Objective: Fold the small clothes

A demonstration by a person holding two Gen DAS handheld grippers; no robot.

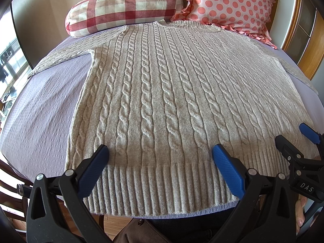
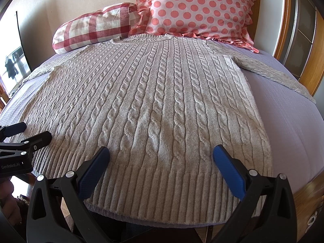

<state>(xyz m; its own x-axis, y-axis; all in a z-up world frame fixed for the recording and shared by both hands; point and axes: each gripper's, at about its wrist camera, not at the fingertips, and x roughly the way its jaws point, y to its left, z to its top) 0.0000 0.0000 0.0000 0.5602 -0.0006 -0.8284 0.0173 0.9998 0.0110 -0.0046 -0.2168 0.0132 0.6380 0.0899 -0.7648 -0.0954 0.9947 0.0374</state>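
A beige cable-knit sweater [image 1: 162, 93] lies flat on the lilac bed cover [image 1: 46, 105], hem toward me, collar at the pillows, both sleeves spread outward. It also shows in the right wrist view [image 2: 154, 105]. My left gripper [image 1: 161, 151] is open and empty, hovering over the hem's left half. My right gripper [image 2: 162, 152] is open and empty over the hem's right half. The right gripper's fingers [image 1: 309, 133] show at the right edge of the left wrist view; the left gripper's fingers [image 2: 38, 137] show at the left edge of the right wrist view.
A red-checked bolster [image 1: 125, 8] and a pink polka-dot pillow [image 1: 232, 4] lie at the head of the bed. A wooden frame [image 2: 283, 30] stands at the right. The lilac cover [image 2: 287, 109] extends right of the sweater. The bed's near edge is just below the hem.
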